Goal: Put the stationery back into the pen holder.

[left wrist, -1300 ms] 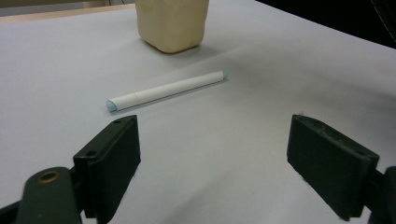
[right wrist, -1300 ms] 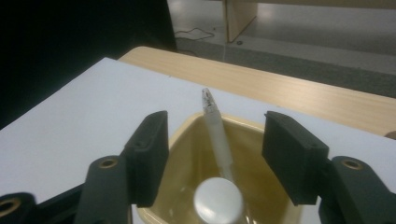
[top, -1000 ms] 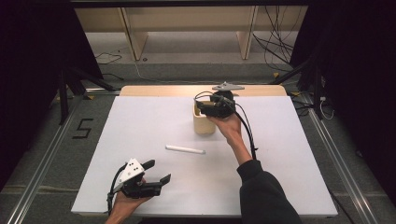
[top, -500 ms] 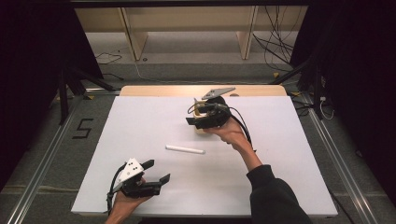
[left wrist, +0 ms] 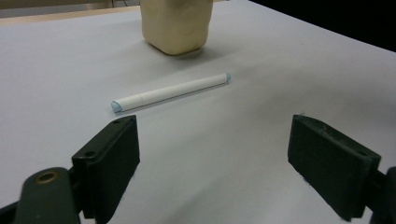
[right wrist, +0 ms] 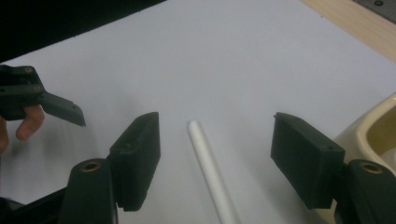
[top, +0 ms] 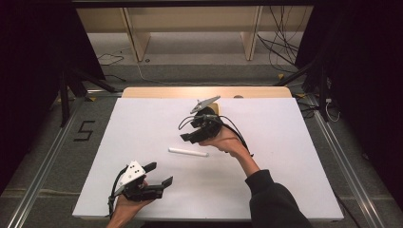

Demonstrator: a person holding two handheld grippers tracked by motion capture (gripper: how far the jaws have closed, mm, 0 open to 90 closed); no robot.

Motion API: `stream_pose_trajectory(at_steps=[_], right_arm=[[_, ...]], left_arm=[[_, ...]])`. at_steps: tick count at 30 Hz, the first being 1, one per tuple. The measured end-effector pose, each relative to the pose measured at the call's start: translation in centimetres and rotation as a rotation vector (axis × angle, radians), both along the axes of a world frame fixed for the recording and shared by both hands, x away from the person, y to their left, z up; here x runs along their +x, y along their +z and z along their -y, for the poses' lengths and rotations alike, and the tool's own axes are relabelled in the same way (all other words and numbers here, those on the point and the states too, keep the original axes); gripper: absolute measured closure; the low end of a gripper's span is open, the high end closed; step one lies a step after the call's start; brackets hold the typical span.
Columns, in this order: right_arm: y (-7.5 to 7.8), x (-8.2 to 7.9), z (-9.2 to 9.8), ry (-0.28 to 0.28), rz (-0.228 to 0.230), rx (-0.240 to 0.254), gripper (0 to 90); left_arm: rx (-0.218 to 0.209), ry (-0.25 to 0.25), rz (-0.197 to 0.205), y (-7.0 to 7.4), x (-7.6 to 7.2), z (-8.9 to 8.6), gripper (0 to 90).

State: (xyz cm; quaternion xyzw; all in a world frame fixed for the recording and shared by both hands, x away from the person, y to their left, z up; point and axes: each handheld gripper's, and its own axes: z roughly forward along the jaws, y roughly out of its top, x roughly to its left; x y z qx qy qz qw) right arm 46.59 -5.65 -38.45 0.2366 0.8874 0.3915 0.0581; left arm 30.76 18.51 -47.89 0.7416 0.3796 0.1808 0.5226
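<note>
The right gripper (top: pixel 189 137) is being brought away from the cream plastic cup (left wrist: pixel 176 23) toward the slim white marker pen (top: pixel 188 152), which is lying flat mid-surface, just in front of the cup. Its jaws are being held apart, the pen seen between them untouched; the left gripper (top: pixel 160 176) is being kept wide apart, idle. The round pen is likely to be rolled away if one jaw is landing first.

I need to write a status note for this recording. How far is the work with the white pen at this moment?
Nothing looks finished: the white pen lies flat on the white table, apart from the cream cup. In hand: the right gripper hangs over the pen, jaws open, the pen lined up between them in the right gripper view, not gripped. The left gripper waits open near the front edge. Gripping and lifting the pen remain, perhaps towards the cup.
</note>
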Motion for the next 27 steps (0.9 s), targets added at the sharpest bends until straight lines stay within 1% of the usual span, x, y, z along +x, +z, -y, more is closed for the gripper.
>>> stream_pose_trajectory(at_steps=[4,7,9,14,19,27], right_arm=[[-0.7,0.0,-0.8,0.013,-0.020,-0.037,34.4],[-1.3,0.2,-1.3,0.029,-0.024,-0.064,35.4],[-1.7,0.2,-1.5,0.028,-0.041,-0.088,35.9],[-2.7,0.6,-2.0,0.036,-0.056,-0.134,37.5],[-3.6,0.9,-2.4,0.048,-0.064,-0.166,38.6],[-5.0,1.2,-3.2,0.056,-0.096,-0.222,39.0]], left_arm=[[0.000,0.001,0.002,0.0,0.0,0.0,16.5],[-0.001,0.001,0.003,0.0,0.0,-0.1,16.5],[0.000,0.001,0.005,0.0,0.0,-0.1,16.4],[-0.003,-0.001,0.002,0.0,0.0,-0.1,16.4],[-0.007,0.000,0.003,0.0,0.0,-0.1,16.3],[-0.012,-0.002,0.005,0.1,0.0,-0.1,16.2]])
